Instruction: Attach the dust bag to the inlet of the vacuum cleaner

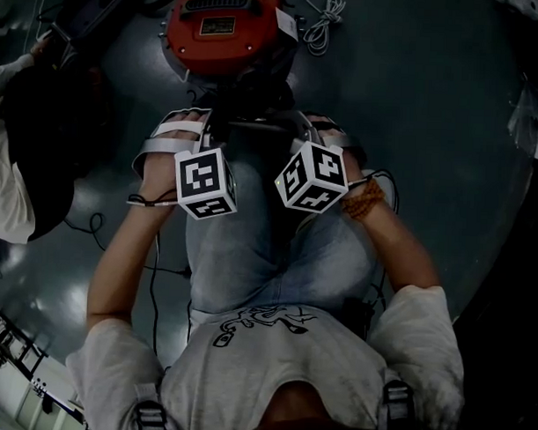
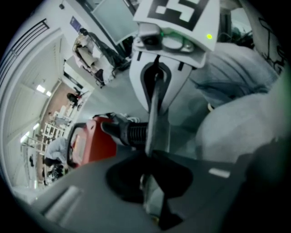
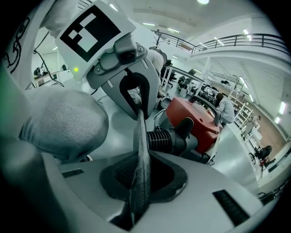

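Two nearly closed tools pinch the dust bag (image 3: 140, 154) edge-on: your left tool (image 2: 152, 186) and right tool (image 3: 135, 200) each clamp its thin rim. It sits upper centre, just below the red vacuum cleaner (image 1: 221, 27) and its ribbed inlet (image 3: 164, 140).

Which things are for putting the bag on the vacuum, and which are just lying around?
For the job: red vacuum cleaner, its black ribbed hose, flat dust bag, left gripper and right gripper, both clamped on it.
Just lying about: coiled white cable, background desks.
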